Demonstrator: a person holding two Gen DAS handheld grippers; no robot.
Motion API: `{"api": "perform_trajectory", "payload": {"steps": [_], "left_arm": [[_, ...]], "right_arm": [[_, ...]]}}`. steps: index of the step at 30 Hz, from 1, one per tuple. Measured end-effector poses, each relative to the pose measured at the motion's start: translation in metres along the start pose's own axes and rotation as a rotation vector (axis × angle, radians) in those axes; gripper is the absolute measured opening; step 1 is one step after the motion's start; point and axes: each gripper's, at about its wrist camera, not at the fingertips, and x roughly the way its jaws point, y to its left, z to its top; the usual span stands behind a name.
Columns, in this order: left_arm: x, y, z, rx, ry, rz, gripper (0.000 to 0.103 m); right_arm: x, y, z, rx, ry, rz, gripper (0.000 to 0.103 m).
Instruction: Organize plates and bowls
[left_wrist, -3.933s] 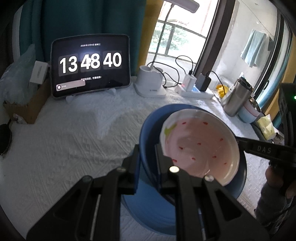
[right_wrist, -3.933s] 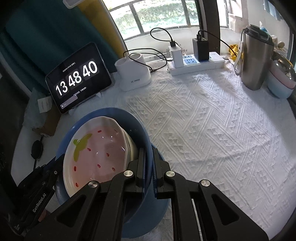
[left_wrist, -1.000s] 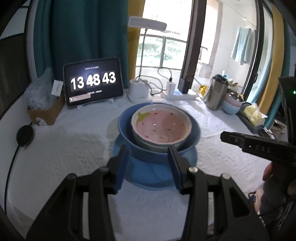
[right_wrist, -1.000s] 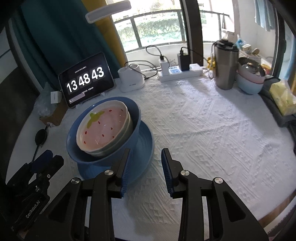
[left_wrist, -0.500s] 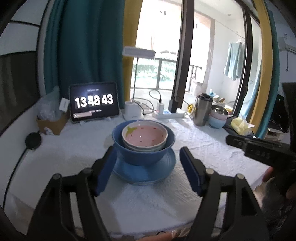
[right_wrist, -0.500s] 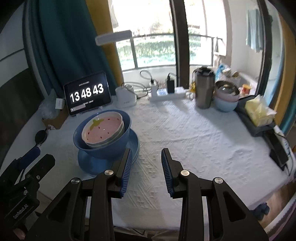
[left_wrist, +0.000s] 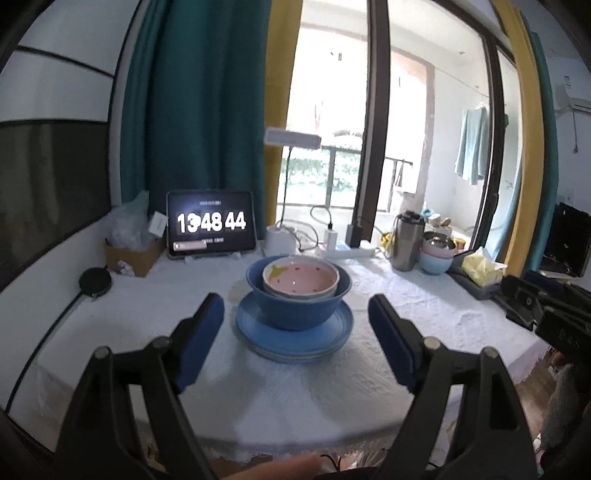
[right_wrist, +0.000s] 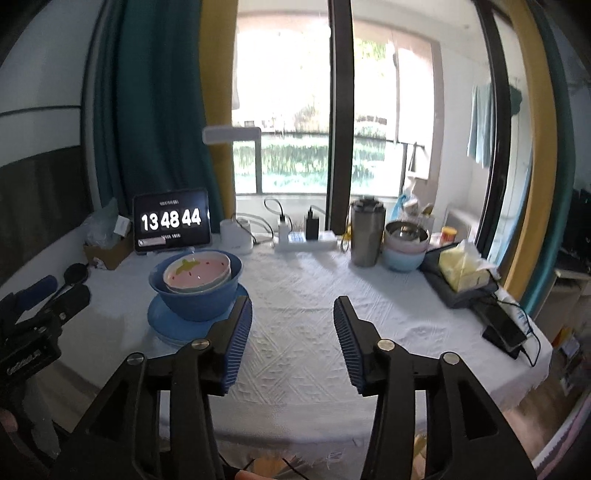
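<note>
A pink strawberry-pattern bowl (left_wrist: 300, 281) sits inside a larger blue bowl (left_wrist: 295, 312), which stands on a blue plate (left_wrist: 291, 338) on the white tablecloth. The same stack shows left of centre in the right wrist view: pink bowl (right_wrist: 195, 275), blue bowl (right_wrist: 199, 299), plate (right_wrist: 166, 321). My left gripper (left_wrist: 295, 306) is pulled back from the stack, its jaws still opening wide with nothing between them. My right gripper (right_wrist: 293, 306) hangs over the table's near edge, right of the stack, jaws opening and empty.
At the back stand a tablet clock (left_wrist: 211, 225), a white lamp base (left_wrist: 279, 240), a power strip (left_wrist: 347, 252), a steel flask (left_wrist: 406, 242) and stacked pastel bowls (left_wrist: 437, 254). A cardboard box (left_wrist: 133, 254) lies back left, a yellow tissue pack (right_wrist: 463, 267) right.
Both grippers have drawn back and up from the stacked bowls, which now look smaller and farther. Both pairs of jaws have spread wider. The clock went from 43 to 44.
</note>
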Motion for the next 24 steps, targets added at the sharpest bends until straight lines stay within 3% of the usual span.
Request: {"api": "perform_trajectory", "payload": {"steps": [9,24], "left_arm": [[-0.035,-0.006,0.005,0.044,-0.098,-0.018,0.082],[-0.036,-0.005,0.006,0.045,-0.109,-0.018,0.083]], "right_arm": [[-0.039,0.008,-0.009,-0.045,-0.102,-0.024,0.057],[-0.039,0.01,-0.007,-0.026,-0.091,-0.019,0.057]]}}
